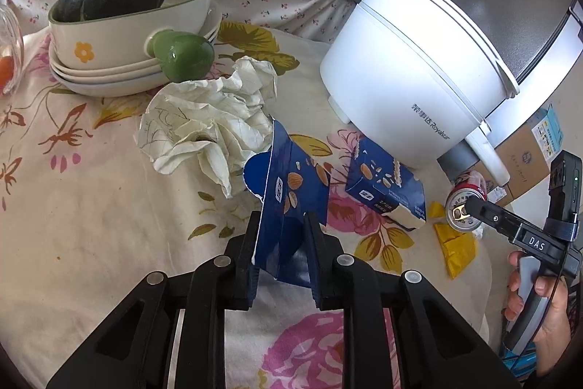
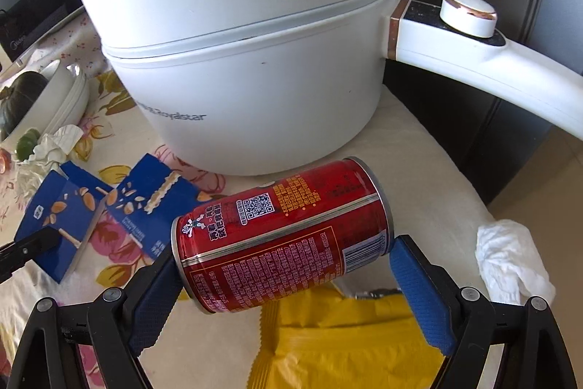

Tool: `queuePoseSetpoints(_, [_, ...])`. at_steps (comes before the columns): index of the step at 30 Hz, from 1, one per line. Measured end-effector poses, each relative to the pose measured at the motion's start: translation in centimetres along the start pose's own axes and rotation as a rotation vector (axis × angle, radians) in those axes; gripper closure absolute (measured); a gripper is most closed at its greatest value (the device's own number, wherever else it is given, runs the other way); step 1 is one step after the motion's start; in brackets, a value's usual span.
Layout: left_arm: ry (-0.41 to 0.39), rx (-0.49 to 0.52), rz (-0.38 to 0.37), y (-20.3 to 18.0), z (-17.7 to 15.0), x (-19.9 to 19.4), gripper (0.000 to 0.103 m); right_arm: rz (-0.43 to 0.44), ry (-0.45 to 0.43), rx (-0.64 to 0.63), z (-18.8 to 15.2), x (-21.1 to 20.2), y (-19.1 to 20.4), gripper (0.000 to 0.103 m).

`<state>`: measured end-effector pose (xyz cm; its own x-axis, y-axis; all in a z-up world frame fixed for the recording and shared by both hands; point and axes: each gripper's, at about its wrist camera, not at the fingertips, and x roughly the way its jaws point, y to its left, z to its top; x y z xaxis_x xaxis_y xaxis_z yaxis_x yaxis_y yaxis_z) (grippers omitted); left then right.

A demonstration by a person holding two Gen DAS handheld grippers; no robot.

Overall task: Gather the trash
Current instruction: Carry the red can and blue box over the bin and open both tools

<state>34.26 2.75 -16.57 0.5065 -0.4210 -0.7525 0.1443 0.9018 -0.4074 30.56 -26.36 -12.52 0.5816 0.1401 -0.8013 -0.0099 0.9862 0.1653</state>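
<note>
Black left gripper (image 1: 280, 225) has its jaws clamped on a torn blue snack carton (image 1: 288, 206), hiding its lower end. Beside the white electric pot (image 2: 237, 61), the right gripper (image 2: 288, 265) clamps a red drink can (image 2: 284, 239) endwise, covering yellow wrappers (image 2: 346, 349). Crumpled white paper (image 1: 215, 119) lies behind.

I see a torn blue carton (image 1: 288, 206) standing tilted, just below the crumpled white paper (image 1: 215, 119). A second blue carton (image 1: 386, 192) lies right of it. The red can (image 2: 284, 239) lies on its side in front of the white pot (image 2: 247, 61), over a yellow wrapper (image 2: 349, 345), white tissue (image 2: 510, 261) beside.
</note>
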Motion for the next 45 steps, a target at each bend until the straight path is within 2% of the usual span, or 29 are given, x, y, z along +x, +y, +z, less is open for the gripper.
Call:
queuePoseSetpoints(4, [0.002, -0.021, 0.003, -0.1, -1.1, -2.7, 0.089, 0.007, -0.016, -0.031, -1.1, -3.6, 1.0, 0.011])
queuePoseSetpoints(11, [0.025, -0.007, 0.014, -0.2, -4.3, -7.0, 0.090, 0.024, -0.035, -0.028, -4.1, -8.9, 2.6, 0.011])
queuePoseSetpoints(20, [0.037, 0.065, 0.025, -0.9, -8.4, -11.9, 0.090, 0.038, -0.014, -0.035, -9.1, -12.4, 4.7, 0.011])
queuePoseSetpoints(26, [0.034, 0.137, 0.033, -3.0, -10.4, -14.4, 0.090, 0.043, -0.001, -0.014, -11.8, -13.9, 5.2, 0.011])
queuePoseSetpoints(30, [0.034, 0.180, 0.014, -4.5, -11.9, -15.8, 0.090, 0.034, 0.004, 0.011, -13.4, -15.1, 4.7, 0.011])
queuePoseSetpoints(34, [0.043, 0.226, -0.028, -6.2, -13.1, -16.4, 0.090, 0.009, 0.046, 0.073, -14.7, -15.6, 3.1, 0.011])
queuePoseSetpoints(45, [0.089, 0.345, -0.114, -12.2, -15.4, -14.2, 0.090, -0.069, 0.097, 0.177, -18.2, -17.0, -3.1, 0.011])
